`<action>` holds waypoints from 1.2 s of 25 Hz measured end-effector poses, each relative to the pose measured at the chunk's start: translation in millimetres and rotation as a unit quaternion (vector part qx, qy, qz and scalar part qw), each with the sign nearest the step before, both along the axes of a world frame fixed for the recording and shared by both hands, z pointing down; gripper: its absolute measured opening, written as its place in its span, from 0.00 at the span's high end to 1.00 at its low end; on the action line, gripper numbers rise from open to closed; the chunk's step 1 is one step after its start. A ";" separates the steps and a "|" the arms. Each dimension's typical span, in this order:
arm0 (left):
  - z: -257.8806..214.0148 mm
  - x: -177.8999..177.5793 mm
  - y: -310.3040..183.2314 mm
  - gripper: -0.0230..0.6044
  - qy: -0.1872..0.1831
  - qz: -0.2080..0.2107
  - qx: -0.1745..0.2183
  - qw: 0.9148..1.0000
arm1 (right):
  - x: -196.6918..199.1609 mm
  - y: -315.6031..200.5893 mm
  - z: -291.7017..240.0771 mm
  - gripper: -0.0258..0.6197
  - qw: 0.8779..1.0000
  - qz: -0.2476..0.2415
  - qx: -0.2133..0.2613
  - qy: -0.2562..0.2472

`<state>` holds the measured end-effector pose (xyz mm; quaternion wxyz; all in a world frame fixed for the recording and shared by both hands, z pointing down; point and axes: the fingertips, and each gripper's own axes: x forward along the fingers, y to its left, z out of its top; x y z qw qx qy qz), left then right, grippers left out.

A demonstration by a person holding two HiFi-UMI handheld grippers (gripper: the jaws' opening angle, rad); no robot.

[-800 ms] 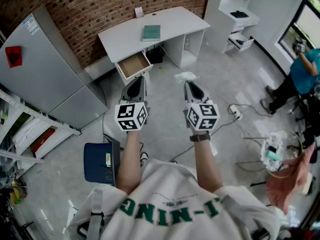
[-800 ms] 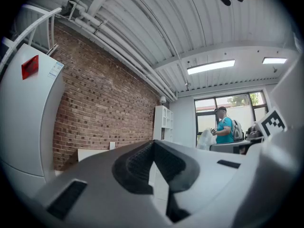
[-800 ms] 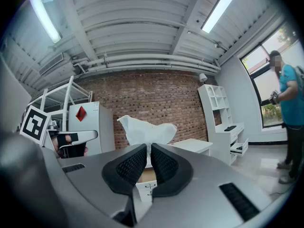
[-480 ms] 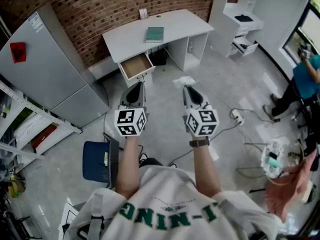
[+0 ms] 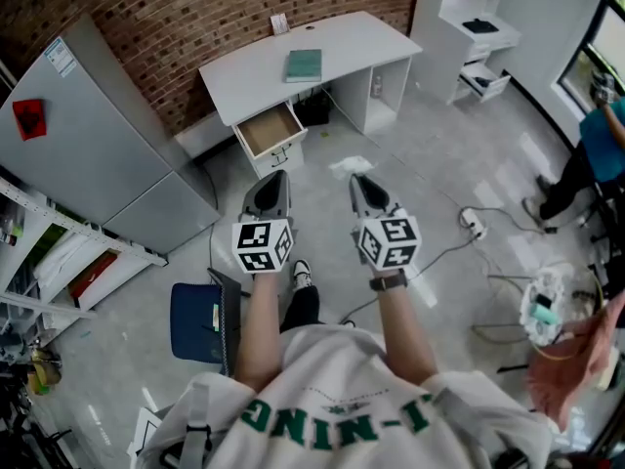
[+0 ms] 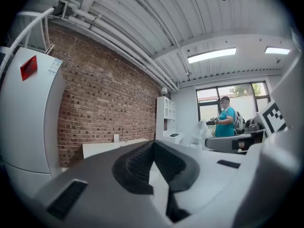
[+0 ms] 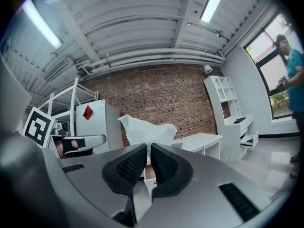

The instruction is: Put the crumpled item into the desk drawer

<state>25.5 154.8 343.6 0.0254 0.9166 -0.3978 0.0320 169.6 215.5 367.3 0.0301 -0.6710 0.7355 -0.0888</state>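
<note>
Two tongs are held out level, side by side, above a pale, glossy floor (image 5: 420, 145). The right tongs (image 5: 359, 180) pinch the crumpled item (image 5: 350, 166), a thin, white, papery thing. It stands above the ribbed black pads in a creased, peaked lump. The left tongs (image 5: 270, 180) are pressed together at the tips, pad against pad.

An open stretch of floor lies between the tongs and the white desk (image 5: 249, 71), whose smooth top has a curved front edge and stands against a rough red brick wall (image 5: 195, 8). Under the desk's left end the drawer (image 5: 267, 128) is pulled out, a shallow wood-lined box with its top open. It sits straight beyond the left tongs, left of and farther than the held item. A teal book (image 5: 304, 64) lies flat on the desk top.

A tall grey refrigerator (image 5: 88, 135) with flat doors stands to the left, close to the drawer's side. A white shelf unit (image 5: 469, 27) stands far right. On the right a cable runs to a white power strip (image 5: 474, 225) on the floor. A blue seat (image 5: 195, 320) sits near left, beside the person's leg.
</note>
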 end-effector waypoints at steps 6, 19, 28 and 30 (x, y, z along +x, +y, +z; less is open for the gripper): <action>0.2 7.0 -65.7 0.97 0.011 0.010 0.000 1.000 | 7.2 -62.2 1.6 0.92 1.000 0.010 -0.019 0.010; 1.5 -3.2 -235.3 0.97 0.014 0.003 -0.006 1.000 | -5.3 -228.7 3.4 0.92 0.999 0.010 -0.041 0.021; 23.1 -43.7 -317.8 0.97 0.011 -0.015 -0.023 1.000 | -46.8 -317.4 18.9 0.92 0.998 -0.014 -0.055 0.018; 35.0 -49.8 -327.0 0.97 0.008 -0.020 -0.033 0.999 | -54.7 -326.1 31.8 0.92 0.997 -0.022 -0.067 0.017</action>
